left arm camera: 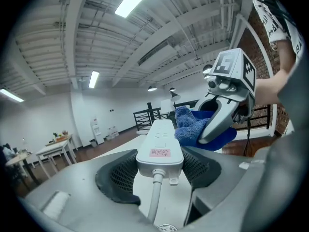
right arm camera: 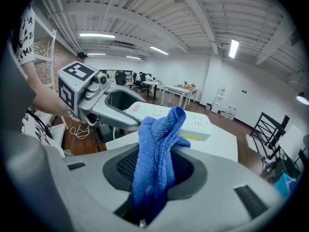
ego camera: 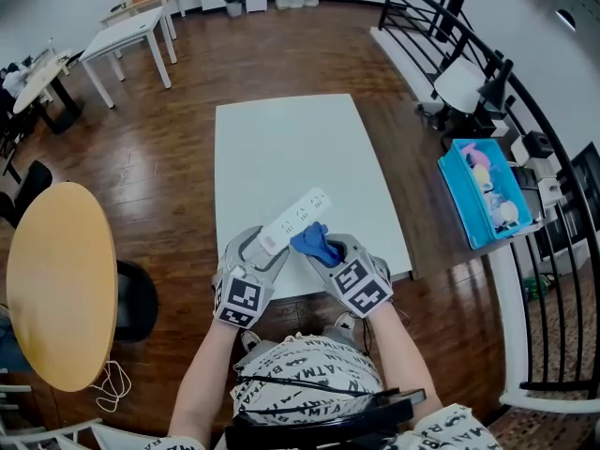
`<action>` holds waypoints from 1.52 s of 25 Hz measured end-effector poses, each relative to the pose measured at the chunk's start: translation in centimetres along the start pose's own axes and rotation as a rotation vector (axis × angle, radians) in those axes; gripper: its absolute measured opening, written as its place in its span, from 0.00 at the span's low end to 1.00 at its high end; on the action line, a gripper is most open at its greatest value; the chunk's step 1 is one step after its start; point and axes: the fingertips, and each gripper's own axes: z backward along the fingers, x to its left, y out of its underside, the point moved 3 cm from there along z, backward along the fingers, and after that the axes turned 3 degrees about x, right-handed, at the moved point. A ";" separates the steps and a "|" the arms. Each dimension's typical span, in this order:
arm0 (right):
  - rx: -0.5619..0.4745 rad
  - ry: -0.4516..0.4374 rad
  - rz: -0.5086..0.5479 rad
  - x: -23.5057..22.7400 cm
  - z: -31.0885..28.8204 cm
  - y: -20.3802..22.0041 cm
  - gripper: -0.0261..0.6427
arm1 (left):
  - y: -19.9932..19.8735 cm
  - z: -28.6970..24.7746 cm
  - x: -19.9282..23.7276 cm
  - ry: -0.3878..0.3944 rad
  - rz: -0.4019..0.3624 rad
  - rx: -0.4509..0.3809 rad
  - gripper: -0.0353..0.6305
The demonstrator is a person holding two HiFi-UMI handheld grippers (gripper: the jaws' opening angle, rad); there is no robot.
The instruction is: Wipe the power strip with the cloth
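Left gripper [ego camera: 265,251]: fingers clamped on the cord end of the power strip [ego camera: 296,216], which is held over the near edge of the surface [ego camera: 281,139]. Right gripper [ego camera: 328,254]: fingers closed on the bunched blue cloth [ego camera: 316,244], which seemingly touches the strip's right side. Recommendation: hold the strip steady and draw the cloth along its full length with light pressure, socket face included.
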 end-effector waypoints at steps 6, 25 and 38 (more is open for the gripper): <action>0.001 -0.024 -0.013 1.4 -0.6 0.2 0.24 | 1.2 0.2 0.3 0.002 0.031 0.008 0.48; 0.127 0.133 -0.264 -3.5 3.7 12.6 0.24 | 14.9 -6.3 -6.7 0.481 -0.090 0.278 0.48; 0.154 0.111 -0.293 -2.3 1.4 14.1 0.24 | 20.0 -7.6 -6.4 0.457 -0.179 0.523 0.48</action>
